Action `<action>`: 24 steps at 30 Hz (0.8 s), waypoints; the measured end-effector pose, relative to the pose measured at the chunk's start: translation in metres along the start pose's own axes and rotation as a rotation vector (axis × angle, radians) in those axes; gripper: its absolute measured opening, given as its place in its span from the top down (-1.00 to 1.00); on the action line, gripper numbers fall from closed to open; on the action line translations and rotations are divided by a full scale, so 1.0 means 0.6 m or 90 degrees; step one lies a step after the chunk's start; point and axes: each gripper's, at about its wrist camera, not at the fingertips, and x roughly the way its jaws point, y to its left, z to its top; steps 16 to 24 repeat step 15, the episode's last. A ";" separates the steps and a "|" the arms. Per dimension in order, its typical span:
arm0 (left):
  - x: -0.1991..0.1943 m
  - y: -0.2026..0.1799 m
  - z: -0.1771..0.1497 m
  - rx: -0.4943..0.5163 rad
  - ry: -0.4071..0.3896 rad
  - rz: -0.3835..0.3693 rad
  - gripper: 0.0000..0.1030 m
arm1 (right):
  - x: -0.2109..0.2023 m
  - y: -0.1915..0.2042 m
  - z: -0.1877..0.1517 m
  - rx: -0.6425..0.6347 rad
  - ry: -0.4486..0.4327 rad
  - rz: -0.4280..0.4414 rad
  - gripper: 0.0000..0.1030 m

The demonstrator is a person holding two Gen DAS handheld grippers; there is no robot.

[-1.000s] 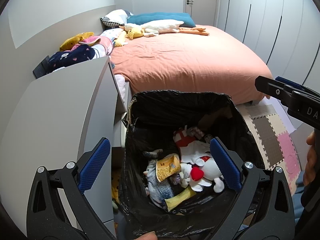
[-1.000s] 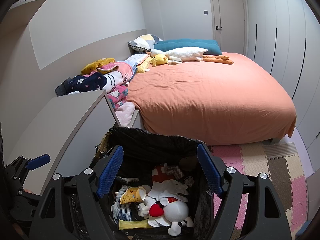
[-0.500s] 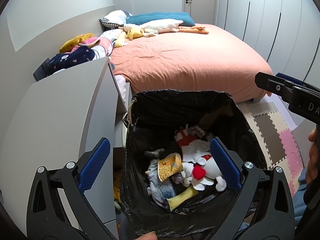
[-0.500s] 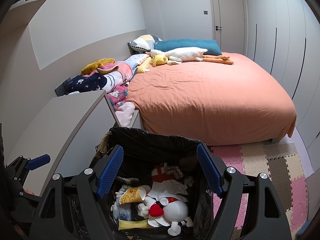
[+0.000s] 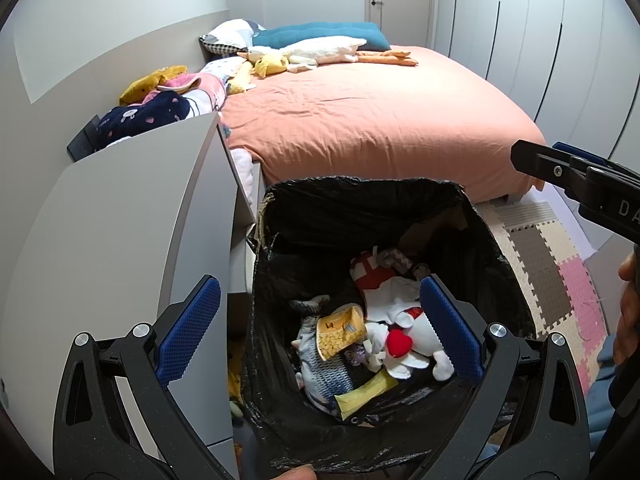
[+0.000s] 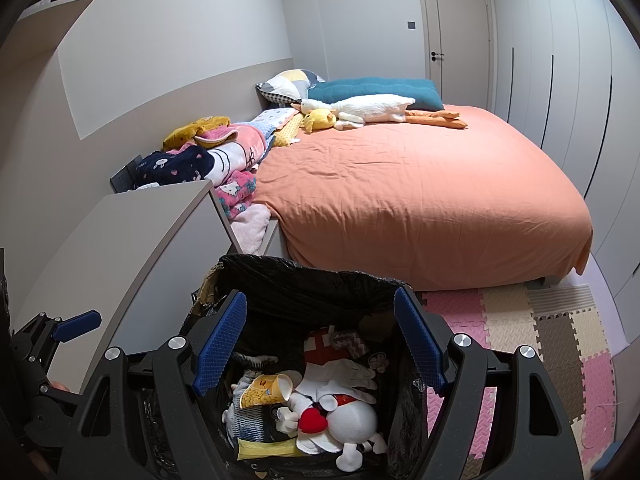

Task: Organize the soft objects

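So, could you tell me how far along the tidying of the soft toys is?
Done: several plush toys lie in the black-lined bin. In hand: nothing; left gripper and right gripper are open above it. Left: the goose plush and yellow plush on the bed.

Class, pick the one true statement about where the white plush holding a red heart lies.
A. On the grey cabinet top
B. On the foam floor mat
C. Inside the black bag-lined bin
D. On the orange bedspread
C: the white plush with the red heart lies among other soft toys inside the black bag-lined bin.

Orange-covered bed (image 6: 420, 184) with goose plush (image 6: 372, 110), pillows (image 6: 376, 88), folded blankets (image 6: 224, 148).
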 end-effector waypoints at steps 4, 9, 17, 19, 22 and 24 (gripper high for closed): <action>-0.002 0.000 -0.001 0.001 -0.008 0.006 -0.87 | 0.000 0.001 0.000 0.000 0.000 0.000 -0.49; -0.006 -0.006 0.001 0.007 -0.012 0.010 -0.87 | 0.000 0.001 0.000 0.001 0.000 0.001 -0.49; -0.007 -0.004 -0.001 -0.009 -0.010 0.004 -0.87 | 0.000 0.001 0.000 -0.001 -0.001 0.000 -0.49; -0.007 -0.004 -0.001 -0.009 -0.010 0.004 -0.87 | 0.000 0.001 0.000 -0.001 -0.001 0.000 -0.49; -0.007 -0.004 -0.001 -0.009 -0.010 0.004 -0.87 | 0.000 0.001 0.000 -0.001 -0.001 0.000 -0.49; -0.007 -0.004 -0.001 -0.009 -0.010 0.004 -0.87 | 0.000 0.001 0.000 -0.001 -0.001 0.000 -0.49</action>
